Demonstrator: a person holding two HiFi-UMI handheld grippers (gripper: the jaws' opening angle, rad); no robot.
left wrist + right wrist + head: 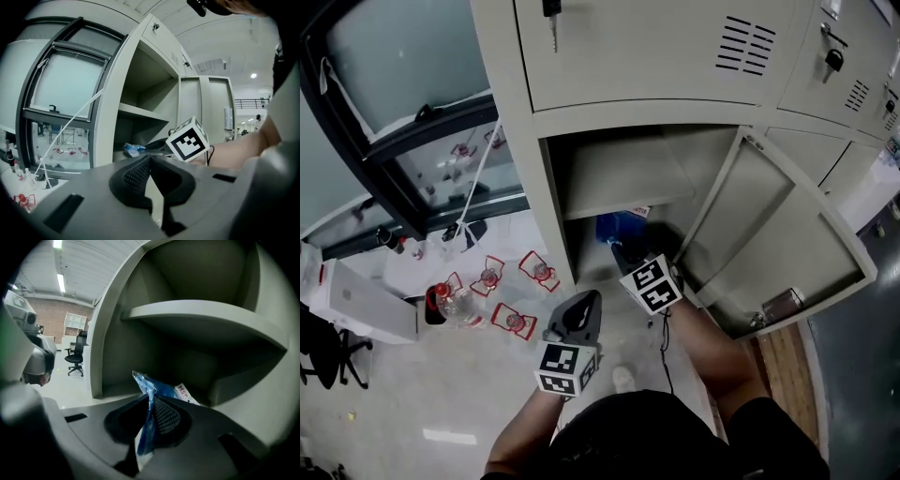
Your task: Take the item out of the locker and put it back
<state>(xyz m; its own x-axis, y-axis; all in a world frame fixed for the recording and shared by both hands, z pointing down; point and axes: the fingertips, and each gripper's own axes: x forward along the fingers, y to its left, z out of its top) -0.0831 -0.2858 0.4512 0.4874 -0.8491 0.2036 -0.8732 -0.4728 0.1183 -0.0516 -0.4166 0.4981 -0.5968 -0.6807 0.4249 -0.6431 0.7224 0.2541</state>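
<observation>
A blue plastic bag with a white label is pinched between the jaws of my right gripper, which is shut on it. In the head view that right gripper reaches into the lower compartment of the open beige locker, with the blue bag just above the compartment floor under the shelf. My left gripper hangs outside the locker in front of its opening, shut with nothing in it. In the left gripper view its closed pads point at the blue bag.
The locker door stands swung open to the right. A key hangs in the upper door. On the floor to the left are bottles in red holders and a white box, below a dark window frame.
</observation>
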